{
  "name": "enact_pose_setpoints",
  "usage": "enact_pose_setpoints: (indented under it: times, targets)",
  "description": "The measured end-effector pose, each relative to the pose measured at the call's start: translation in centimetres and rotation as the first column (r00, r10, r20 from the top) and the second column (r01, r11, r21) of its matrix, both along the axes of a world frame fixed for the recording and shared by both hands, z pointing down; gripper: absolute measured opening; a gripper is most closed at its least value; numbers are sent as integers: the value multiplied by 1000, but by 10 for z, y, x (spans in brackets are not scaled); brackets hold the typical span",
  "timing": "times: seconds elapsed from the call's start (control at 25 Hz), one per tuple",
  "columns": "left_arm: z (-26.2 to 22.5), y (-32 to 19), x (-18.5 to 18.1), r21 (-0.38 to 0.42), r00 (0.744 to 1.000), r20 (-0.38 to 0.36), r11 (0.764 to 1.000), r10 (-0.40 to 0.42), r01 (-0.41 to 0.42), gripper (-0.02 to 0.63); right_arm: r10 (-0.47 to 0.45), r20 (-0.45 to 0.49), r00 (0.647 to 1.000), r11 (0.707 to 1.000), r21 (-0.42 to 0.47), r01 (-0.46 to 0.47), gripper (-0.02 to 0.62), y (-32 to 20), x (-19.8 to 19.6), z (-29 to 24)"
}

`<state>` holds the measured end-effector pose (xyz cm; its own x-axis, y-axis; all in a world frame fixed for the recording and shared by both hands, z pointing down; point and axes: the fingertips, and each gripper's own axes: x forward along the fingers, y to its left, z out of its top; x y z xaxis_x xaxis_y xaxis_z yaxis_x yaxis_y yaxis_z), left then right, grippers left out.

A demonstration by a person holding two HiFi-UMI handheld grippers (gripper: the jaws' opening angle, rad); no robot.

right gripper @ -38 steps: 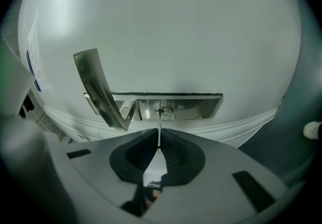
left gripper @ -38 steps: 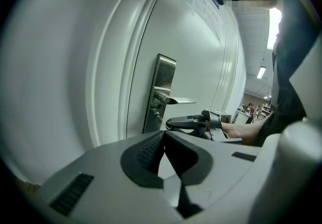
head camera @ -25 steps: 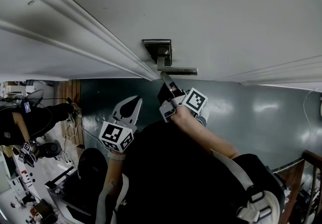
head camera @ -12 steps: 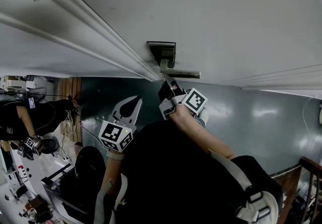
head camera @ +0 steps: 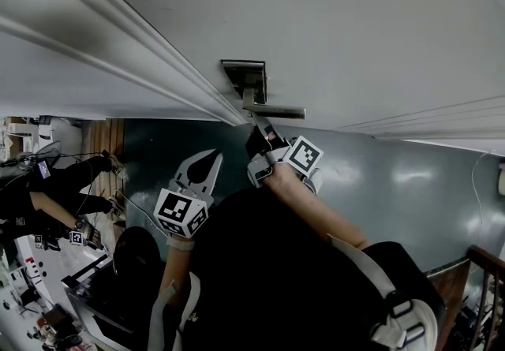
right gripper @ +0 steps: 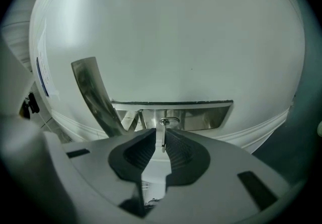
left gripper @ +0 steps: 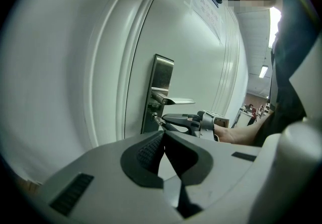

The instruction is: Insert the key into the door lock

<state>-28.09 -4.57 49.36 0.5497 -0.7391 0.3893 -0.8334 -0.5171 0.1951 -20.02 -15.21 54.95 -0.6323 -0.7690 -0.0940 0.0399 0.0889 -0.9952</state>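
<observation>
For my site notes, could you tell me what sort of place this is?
Probably an office or lab interior: a white panelled door with a lever handle, a smooth grey floor, and cluttered desks.

Off to my left another person (head camera: 47, 192) in dark sleeves is at a cluttered white bench (head camera: 24, 294), with cables (head camera: 130, 203) trailing nearby. The floor (head camera: 410, 176) is shiny grey-green, with wood boards (head camera: 106, 140) far left. A wooden rail (head camera: 485, 251) pokes in at the right. There's a blue-topped paper notice (left gripper: 205, 2) up high.
</observation>
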Motion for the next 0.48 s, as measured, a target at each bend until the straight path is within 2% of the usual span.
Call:
enact_pose_setpoints:
  times: [0.24, 0.48]
  targets:
    - [-1, 2, 22, -2, 1000, -26, 1000, 3, -3, 9, -4, -4, 1000, 1000, -1, 4, 60, 10, 26, -4]
    - [-5, -1, 55, 4, 997, -68, 1000, 20, -20, 9, 3, -92, 996, 1000, -11, -4, 47, 19, 71, -4]
